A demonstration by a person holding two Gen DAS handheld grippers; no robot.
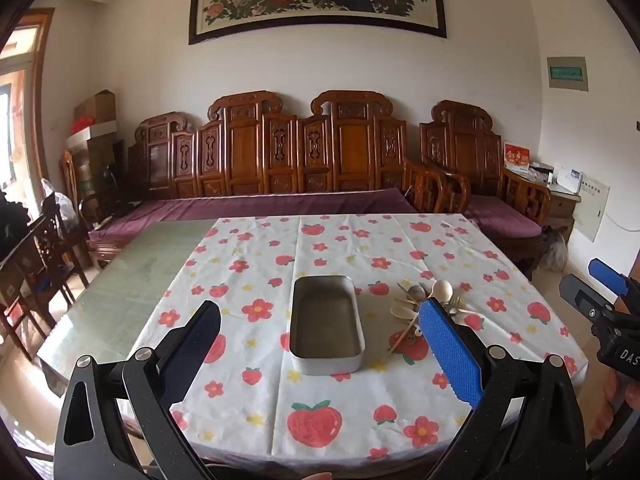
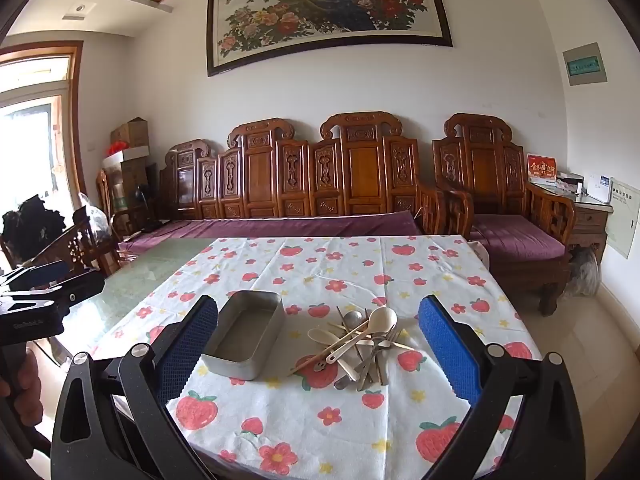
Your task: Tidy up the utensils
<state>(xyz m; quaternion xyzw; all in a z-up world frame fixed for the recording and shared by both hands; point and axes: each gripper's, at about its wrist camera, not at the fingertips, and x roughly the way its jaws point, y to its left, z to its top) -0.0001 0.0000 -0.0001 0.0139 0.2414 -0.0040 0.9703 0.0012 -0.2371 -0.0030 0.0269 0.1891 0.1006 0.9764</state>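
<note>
Both the left tongs [image 1: 320, 336] and right tongs [image 2: 318, 332] hover spread wide and empty above the desk [image 2: 340, 432], apparently readied to lift the heaped utensils [image 2: 356, 344] into the empty metal tray [image 2: 244, 336] just beside them.

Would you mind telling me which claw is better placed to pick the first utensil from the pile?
Probably the right claw: open, the utensil pile lies between its fingers; the left claw faces the tin.

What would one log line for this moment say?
stage: start | left gripper: open, empty | right gripper: open, empty | utensils: piled beside tin | tin: empty
</note>
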